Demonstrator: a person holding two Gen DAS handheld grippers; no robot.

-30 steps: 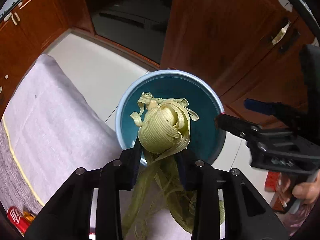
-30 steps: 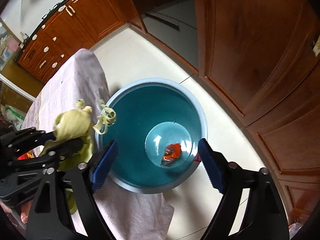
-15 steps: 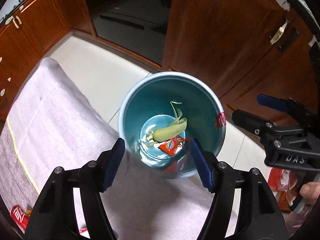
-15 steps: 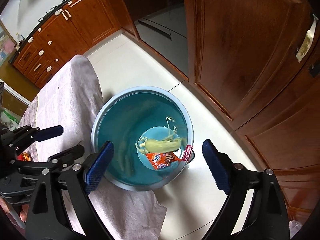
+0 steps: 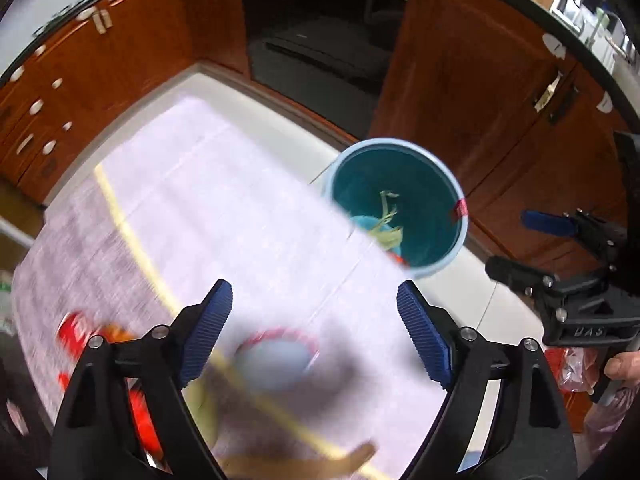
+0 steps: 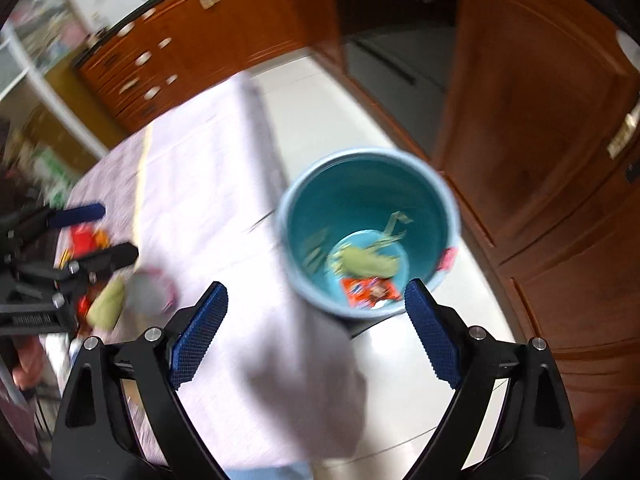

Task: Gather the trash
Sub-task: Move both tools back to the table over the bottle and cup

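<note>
A light blue trash bin [image 5: 448, 184] [image 6: 296, 200] stands on the floor by the table's corner. Inside lie a pale green corn husk [image 6: 366, 262] [image 5: 388, 236] and an orange snack wrapper [image 6: 370, 292]. My left gripper [image 5: 314, 334] is open and empty, above the cloth-covered table [image 5: 224, 208]. My right gripper [image 6: 316, 334] is open and empty, near the table corner and the bin. On the table lie blurred trash: a red can [image 5: 74, 330] [image 6: 82, 236], a round pale lid with a red rim [image 5: 276, 360] and another green husk [image 6: 106, 304].
Brown wooden cabinets [image 5: 472, 80] [image 6: 540, 100] surround the white floor [image 6: 320, 112]. A dark oven front [image 5: 320, 40] is at the back. The right gripper shows at the right of the left wrist view [image 5: 516, 246]; the left gripper shows at the left of the right wrist view [image 6: 102, 232].
My left gripper opened and dropped the corn husk into the bin. Both grippers then pulled back from the bin toward the table; the views are blurred by motion.
</note>
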